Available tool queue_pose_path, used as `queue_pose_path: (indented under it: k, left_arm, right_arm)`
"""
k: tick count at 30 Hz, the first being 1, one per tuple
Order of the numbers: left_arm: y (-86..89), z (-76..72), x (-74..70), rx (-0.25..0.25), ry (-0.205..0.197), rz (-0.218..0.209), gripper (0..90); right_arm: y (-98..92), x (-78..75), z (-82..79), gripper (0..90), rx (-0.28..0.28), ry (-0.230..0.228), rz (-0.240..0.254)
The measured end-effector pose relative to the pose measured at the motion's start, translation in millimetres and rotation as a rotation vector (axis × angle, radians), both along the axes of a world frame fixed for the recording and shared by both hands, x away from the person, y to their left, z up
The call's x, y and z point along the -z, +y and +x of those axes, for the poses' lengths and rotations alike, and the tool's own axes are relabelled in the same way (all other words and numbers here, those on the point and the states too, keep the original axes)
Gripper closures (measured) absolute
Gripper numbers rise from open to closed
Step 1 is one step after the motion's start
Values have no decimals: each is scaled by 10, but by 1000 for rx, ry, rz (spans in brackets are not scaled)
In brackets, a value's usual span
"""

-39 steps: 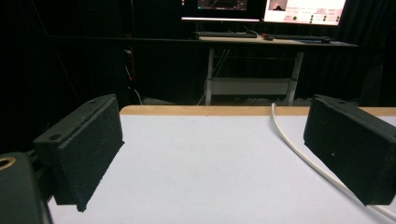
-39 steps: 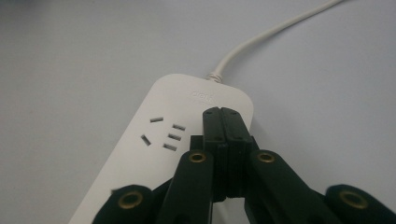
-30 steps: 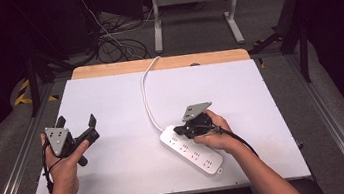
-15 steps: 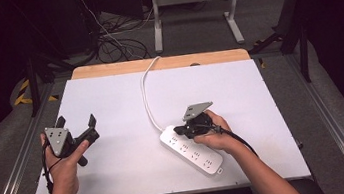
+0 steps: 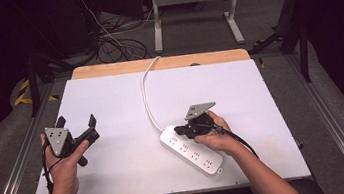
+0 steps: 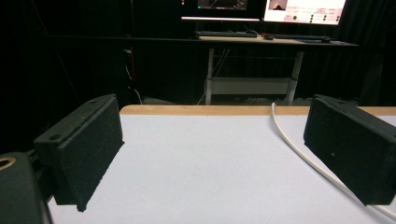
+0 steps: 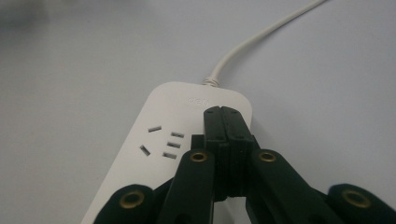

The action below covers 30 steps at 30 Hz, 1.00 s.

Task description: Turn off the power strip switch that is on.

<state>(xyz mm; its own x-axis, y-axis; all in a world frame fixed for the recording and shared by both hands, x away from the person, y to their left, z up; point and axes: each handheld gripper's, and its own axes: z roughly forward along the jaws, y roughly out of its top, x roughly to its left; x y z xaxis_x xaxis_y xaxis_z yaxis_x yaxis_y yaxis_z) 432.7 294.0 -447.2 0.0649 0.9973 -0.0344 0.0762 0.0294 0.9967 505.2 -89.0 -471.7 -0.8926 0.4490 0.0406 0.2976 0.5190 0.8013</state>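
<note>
— While both hands wait, where is the power strip [image 5: 191, 150]?
— Under the right gripper [image 5: 180, 130], jaws pressed together at its cord end; its length runs toward the person; left gripper [image 5: 77, 126], spread empty, sits well apart.

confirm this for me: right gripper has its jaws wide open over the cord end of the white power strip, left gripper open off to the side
Not quite: the right gripper has its jaws shut together, as the right gripper view shows. It is over the cord end of the white plastic power strip, and the left gripper is open.
</note>
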Motion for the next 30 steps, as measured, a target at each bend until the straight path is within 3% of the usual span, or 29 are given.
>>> queue_pose_path:
  k: [8, 14, 30]
  left_arm:
    - [10, -7, 0, -3, 3, -4, 53]
    - [12, -7, 3, -4, 4, -5, 53]
    - [10, -6, 3, -3, 6, -5, 53]
  right_arm:
    - [2, 5, -10, 900, 8, -2, 2]
    - [31, -9, -29, 900, 13, -6, -27]
    - [58, -16, -58, 900, 13, -36, -50]
